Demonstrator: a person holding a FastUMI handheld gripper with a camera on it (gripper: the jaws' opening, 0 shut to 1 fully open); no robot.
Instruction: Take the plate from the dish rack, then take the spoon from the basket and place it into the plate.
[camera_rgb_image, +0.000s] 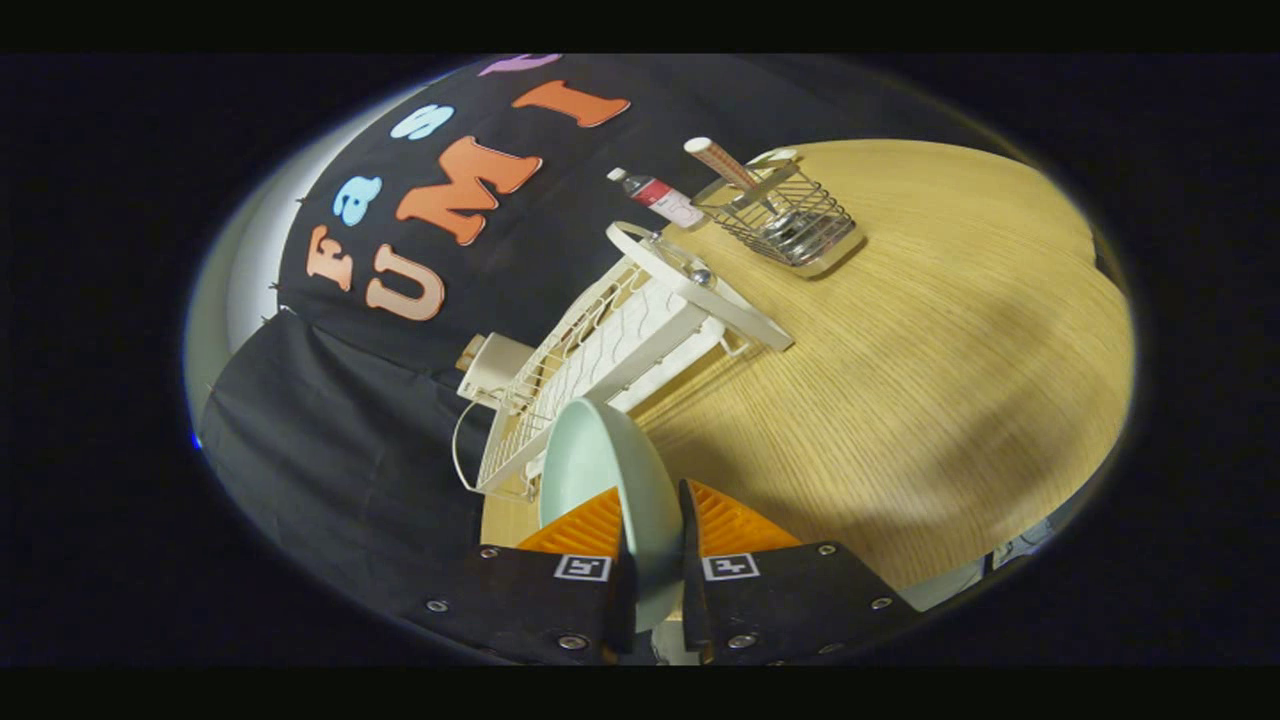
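Note:
A pale green plate (600, 470) stands on edge between my two fingers, and my gripper (652, 525) is shut on its rim. The plate is held just beside the near end of the white dish rack (620, 345), which stretches away ahead of the fingers. Farther off, beyond the rack, a wire basket (790, 215) sits on the wooden table (900, 380). A spoon with a patterned handle (722, 163) sticks up out of the basket.
A small bottle with a red label (655, 195) stands just behind the rack's far end, next to the basket. A cream box (490, 365) sits on the far side of the rack by the black cloth wall. Broad bare tabletop lies beside the rack and basket.

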